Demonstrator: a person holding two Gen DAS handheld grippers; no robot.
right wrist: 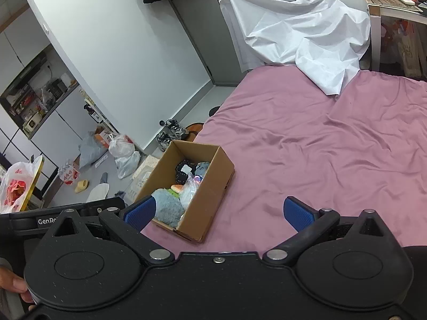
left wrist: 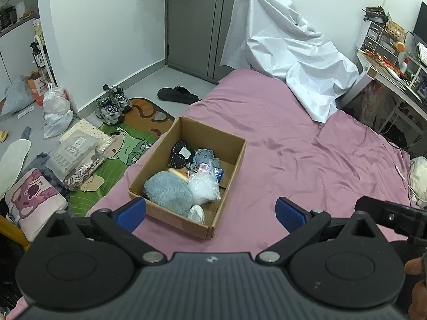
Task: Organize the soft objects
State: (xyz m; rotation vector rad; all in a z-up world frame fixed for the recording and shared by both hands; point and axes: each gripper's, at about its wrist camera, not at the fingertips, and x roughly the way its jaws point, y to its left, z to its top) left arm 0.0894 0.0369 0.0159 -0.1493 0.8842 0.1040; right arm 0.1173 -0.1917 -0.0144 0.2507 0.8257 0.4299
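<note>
A brown cardboard box (left wrist: 229,160) sits on the pink bed near its left edge; it also shows in the right wrist view (right wrist: 213,189). Inside lie a fluffy grey-blue plush (left wrist: 168,190), a clear plastic bag (left wrist: 204,189), a black spotted soft item (left wrist: 181,153), a grey soft toy (left wrist: 204,157) and a small white item (left wrist: 196,212). My left gripper (left wrist: 210,214) is open and empty, just in front of the box. My right gripper (right wrist: 218,213) is open and empty, to the right of the box and above the bed.
A crumpled white sheet (left wrist: 291,53) covers the head of the pink bed (left wrist: 307,160). A cream soft object (left wrist: 419,178) lies at the bed's right edge. Shoes (left wrist: 112,105), plastic bags (left wrist: 56,112), a green cartoon mat (left wrist: 125,149) and a pink cushion (left wrist: 34,200) lie on the floor left. A cluttered desk (left wrist: 395,64) stands right.
</note>
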